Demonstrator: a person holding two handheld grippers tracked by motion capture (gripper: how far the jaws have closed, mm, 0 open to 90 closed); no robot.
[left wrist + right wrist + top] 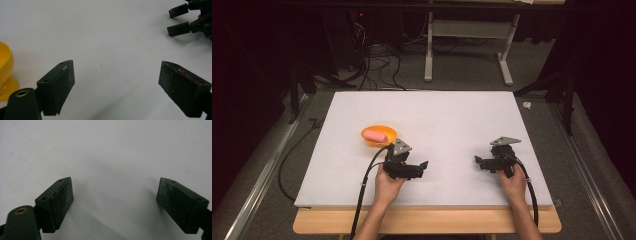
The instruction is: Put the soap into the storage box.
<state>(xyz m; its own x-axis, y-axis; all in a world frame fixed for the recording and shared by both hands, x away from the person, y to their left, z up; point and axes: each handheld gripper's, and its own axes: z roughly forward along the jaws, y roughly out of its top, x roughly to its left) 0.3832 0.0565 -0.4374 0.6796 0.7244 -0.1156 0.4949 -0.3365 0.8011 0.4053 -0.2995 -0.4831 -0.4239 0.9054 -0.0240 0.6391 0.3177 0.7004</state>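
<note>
My left gripper released beside the bowl, pink piece inside, right gripper released, bench beneath

Each black claw, left claw and right claw, carries a grey three-cornered plate, a brass-ringed screw hole and a black cable; forearms bare.
</note>
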